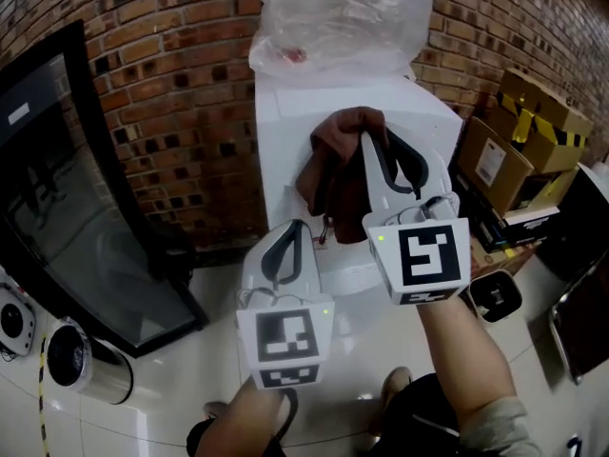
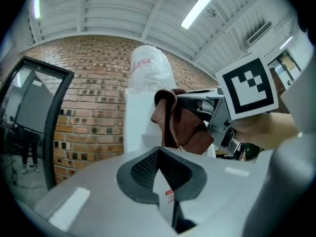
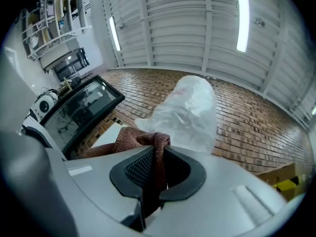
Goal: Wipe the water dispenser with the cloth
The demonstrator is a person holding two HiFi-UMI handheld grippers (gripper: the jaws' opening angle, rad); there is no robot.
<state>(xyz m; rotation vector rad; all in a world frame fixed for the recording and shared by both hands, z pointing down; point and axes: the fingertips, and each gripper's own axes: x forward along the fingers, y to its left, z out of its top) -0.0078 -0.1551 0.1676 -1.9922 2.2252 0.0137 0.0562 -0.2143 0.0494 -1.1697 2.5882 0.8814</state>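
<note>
Nearest the camera are two forearms, one behind each tool; the right forearm (image 1: 468, 350) shows bare up to a grey sleeve. Each of the two grippers carries one marker cube, so there are two cubes: the left cube (image 1: 285, 339) sits lower, and the right cube (image 1: 426, 255) sits higher and further right.

The left gripper (image 1: 293, 228) has its jaws brought together at the tips. Its own view shows only the white appliance beyond the pads and nothing between them. The right gripper (image 1: 373, 143) is raised above it and is clenched on the one cloth (image 1: 335, 174), a brown rag. In the right gripper view a fold of the rag runs straight down between the dark pads. The rest bunches over the jaw tips and hangs to their left.

The cloth lies above and just right of the left gripper, apart from it. It hangs in front of the upper front of the one water dispenser (image 1: 284, 131), a white box-shaped body. Whether the rag touches that face cannot be told.

On top of the dispenser stands one bottle (image 1: 333, 17) wrapped in clear plastic. Two cardboard boxes are stacked at the right, a plain box (image 1: 495, 165) and a taped box (image 1: 547, 120) with yellow-and-black stripes. At the left, one dark glass panel (image 1: 67, 208) leans on the floor, with one metal cylinder (image 1: 88, 365) beside it. A brick wall (image 1: 171, 93) stands behind everything.
</note>
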